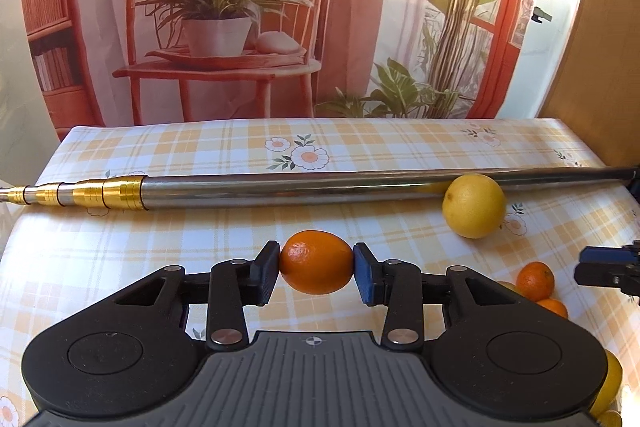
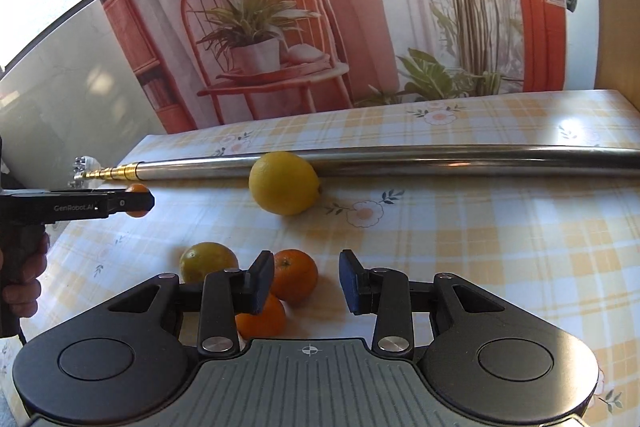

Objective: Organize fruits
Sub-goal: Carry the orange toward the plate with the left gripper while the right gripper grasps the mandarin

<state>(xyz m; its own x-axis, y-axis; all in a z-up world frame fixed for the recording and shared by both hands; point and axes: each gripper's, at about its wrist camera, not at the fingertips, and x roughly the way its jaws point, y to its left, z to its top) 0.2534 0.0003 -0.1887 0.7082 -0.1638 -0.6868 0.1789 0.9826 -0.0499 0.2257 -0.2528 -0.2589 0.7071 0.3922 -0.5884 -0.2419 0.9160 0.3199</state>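
Two grippers are at work over the checked tablecloth [image 2: 480, 251]. My left gripper [image 1: 316, 263] is clamped on a mandarin [image 1: 316, 262], pads pressed to its two ends, carried clear of the cloth; I judge it bound for a sorted group. My right gripper [image 2: 306, 281] hangs with its jaws spread and nothing between them, above a cluster of two mandarins [image 2: 294, 275] and a greenish-yellow citrus [image 2: 208, 261], presumably placed for the next pick. One lemon [image 2: 285, 183] rests against a telescopic metal pole [image 2: 440, 161], which appears to stop it rolling away. Sorting looks unfinished.
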